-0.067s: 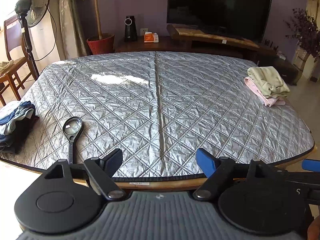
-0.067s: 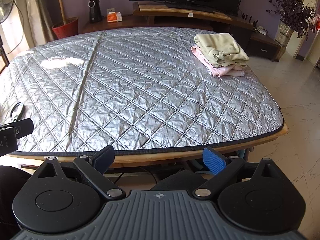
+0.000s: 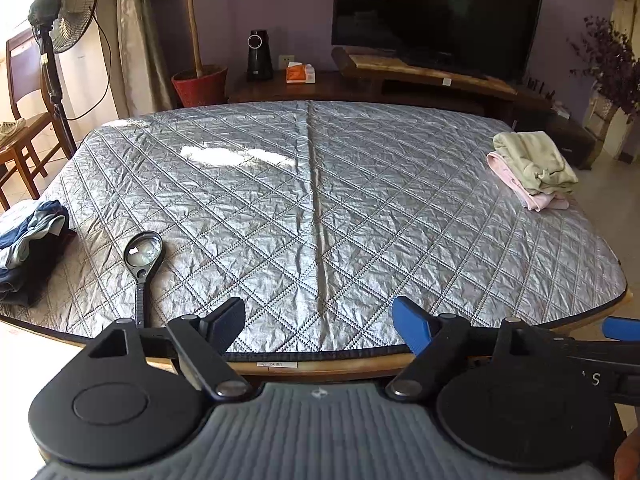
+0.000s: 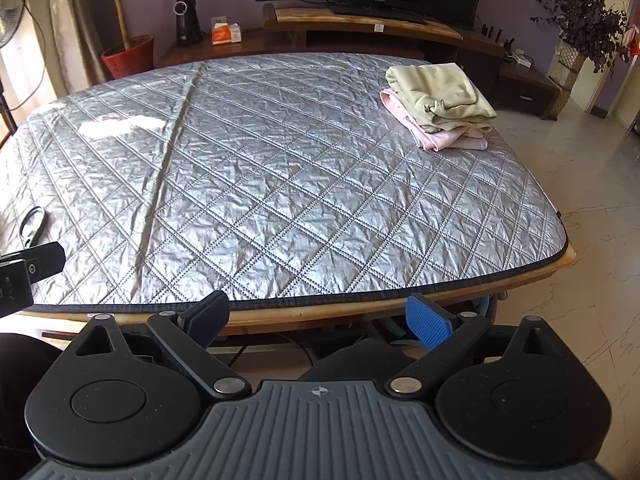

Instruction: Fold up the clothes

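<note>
A folded pale green garment (image 3: 534, 160) (image 4: 440, 94) lies on a folded pink one (image 3: 532, 196) (image 4: 440, 138) at the table's far right. A heap of unfolded blue and dark clothes (image 3: 32, 240) sits at the table's left edge. My left gripper (image 3: 320, 326) is open above the near edge of the silver quilted table cover (image 3: 320, 200), with nothing between its fingers. My right gripper (image 4: 318, 318) is open too, empty, just off the near table edge (image 4: 360, 312). The right gripper's blue tip (image 3: 622, 328) shows at the left wrist view's right border.
A black magnifying glass (image 3: 142, 264) lies on the cover near the left front. Behind the table stand a TV (image 3: 436, 12) on a wooden stand, a potted plant (image 3: 200, 84), a fan (image 3: 60, 20) and a chair (image 3: 24, 120). Tiled floor (image 4: 580, 200) lies right.
</note>
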Action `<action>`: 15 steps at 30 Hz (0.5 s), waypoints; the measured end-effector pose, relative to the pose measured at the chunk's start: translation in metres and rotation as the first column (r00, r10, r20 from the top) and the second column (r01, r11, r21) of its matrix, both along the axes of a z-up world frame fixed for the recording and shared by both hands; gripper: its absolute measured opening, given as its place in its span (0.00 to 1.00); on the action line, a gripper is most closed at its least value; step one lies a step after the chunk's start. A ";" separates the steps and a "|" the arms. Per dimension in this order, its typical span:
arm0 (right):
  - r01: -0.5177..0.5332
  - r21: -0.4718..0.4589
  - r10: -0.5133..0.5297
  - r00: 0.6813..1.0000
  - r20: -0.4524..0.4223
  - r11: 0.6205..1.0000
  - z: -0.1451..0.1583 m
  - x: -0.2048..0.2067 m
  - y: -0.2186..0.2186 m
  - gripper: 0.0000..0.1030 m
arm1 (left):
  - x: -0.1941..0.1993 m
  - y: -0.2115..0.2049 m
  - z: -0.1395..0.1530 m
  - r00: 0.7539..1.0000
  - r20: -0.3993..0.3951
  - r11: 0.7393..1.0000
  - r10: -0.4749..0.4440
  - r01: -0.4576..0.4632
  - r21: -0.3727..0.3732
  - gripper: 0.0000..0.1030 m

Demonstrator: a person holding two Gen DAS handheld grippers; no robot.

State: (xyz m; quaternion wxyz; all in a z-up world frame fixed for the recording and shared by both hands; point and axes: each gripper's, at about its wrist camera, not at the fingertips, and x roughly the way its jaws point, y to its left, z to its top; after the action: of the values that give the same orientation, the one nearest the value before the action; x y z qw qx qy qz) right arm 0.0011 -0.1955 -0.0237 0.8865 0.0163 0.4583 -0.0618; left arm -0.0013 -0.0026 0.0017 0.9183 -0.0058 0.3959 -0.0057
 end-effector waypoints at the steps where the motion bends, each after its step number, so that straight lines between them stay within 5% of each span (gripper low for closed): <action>1: -0.003 0.015 0.003 1.000 -0.004 1.000 0.000 0.000 0.003 0.95 | -0.001 -0.003 0.001 1.000 0.005 1.000 -0.001 0.001 0.009 0.76; 15: -0.022 0.021 0.022 1.000 -0.004 1.000 -0.006 0.000 -0.002 0.95 | 0.002 -0.010 -0.006 0.999 -0.035 1.000 -0.017 0.017 0.020 0.78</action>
State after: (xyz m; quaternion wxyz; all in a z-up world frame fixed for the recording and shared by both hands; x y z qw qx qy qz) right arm 0.0008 -0.1974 -0.0297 0.8859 0.0206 0.4611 -0.0473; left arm 0.0009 -0.0130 -0.0042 0.9112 0.0066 0.4118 -0.0095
